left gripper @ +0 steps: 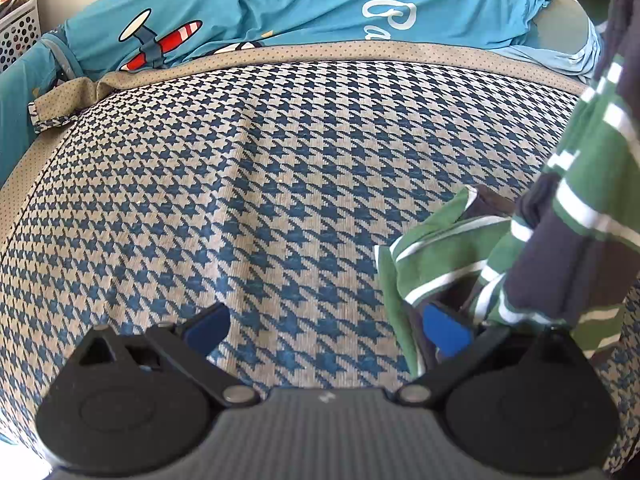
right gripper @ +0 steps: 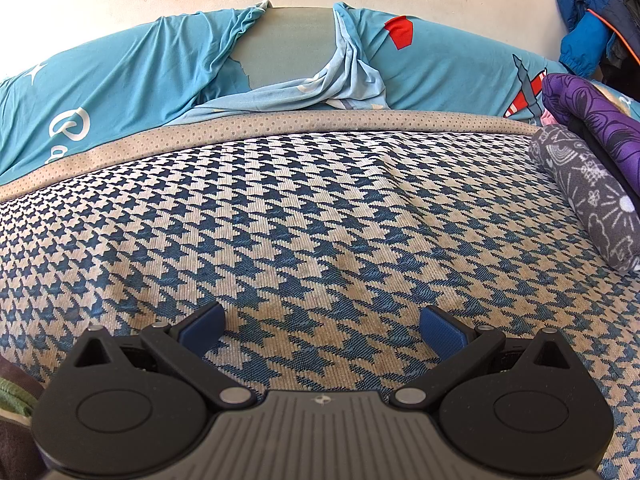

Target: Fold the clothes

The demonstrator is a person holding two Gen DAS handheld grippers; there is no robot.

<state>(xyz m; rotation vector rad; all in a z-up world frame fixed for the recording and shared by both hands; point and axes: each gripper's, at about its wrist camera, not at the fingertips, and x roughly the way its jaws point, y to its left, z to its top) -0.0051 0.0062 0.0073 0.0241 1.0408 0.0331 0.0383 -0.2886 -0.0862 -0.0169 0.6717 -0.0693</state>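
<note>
Left gripper (left gripper: 326, 330) gapes beside striped garment (left gripper: 460, 256); right gripper (right gripper: 322, 330) gapes, empty.

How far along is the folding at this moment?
Seemingly done: a grey patterned roll and a purple bundle lie at the cover's right edge. In hand: nothing; the left gripper and right gripper are open. Left: the green striped garment, crumpled beside the left gripper on the houndstooth cover.

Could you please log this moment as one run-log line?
left gripper: open, beside striped garment | right gripper: open, empty | cushion: bare ahead
</note>
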